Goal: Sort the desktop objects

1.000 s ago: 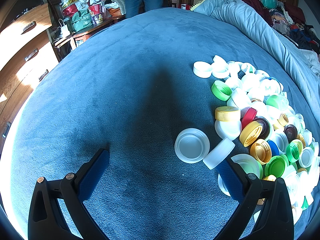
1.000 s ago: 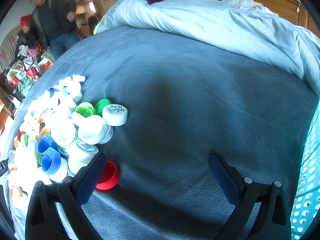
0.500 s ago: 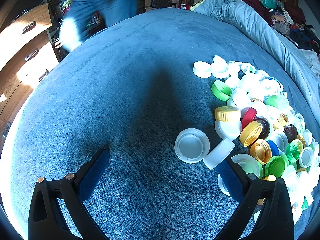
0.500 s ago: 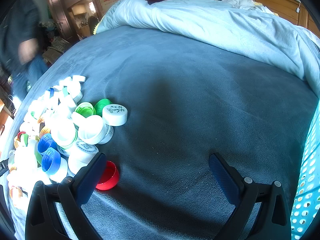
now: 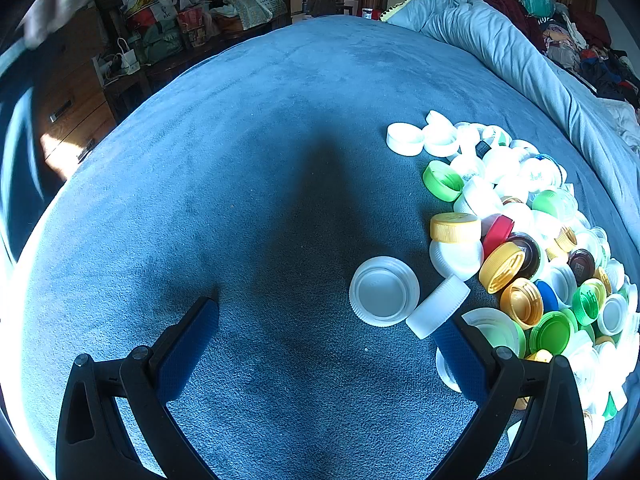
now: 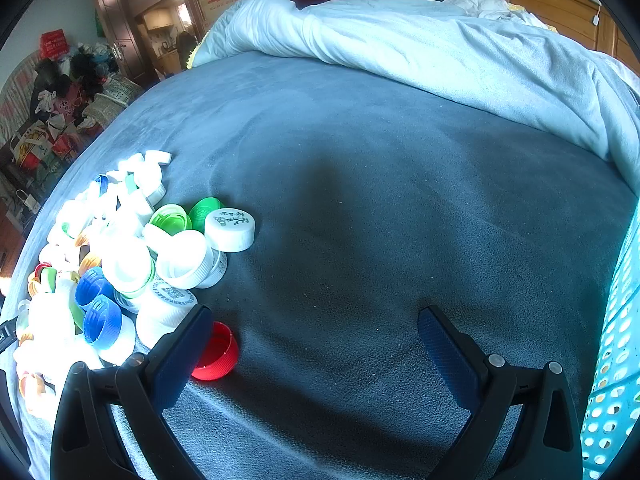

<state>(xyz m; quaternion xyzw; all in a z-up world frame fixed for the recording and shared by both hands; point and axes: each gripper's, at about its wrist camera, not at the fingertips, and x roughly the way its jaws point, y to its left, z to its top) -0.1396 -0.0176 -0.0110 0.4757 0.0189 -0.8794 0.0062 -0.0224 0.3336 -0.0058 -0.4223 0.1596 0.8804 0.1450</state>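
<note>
Bottle caps [image 5: 520, 248] lie heaped on the blue bed cover [image 5: 240, 200]. The left tongs [image 5: 324, 332] stand apart and empty, a white cap [image 5: 384, 292] just ahead near their right finger. The right tongs [image 6: 316, 332] also gape, a red cap [image 6: 216, 354] beside their left finger and a turquoise basket [image 6: 616, 360] at the bed's right edge.

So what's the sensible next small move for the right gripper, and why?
Probably shift the right gripper left to straddle the red cap. Its fingers are open and empty, and that cap lies apart at the pile's near edge, partly hidden behind the left finger.
</note>
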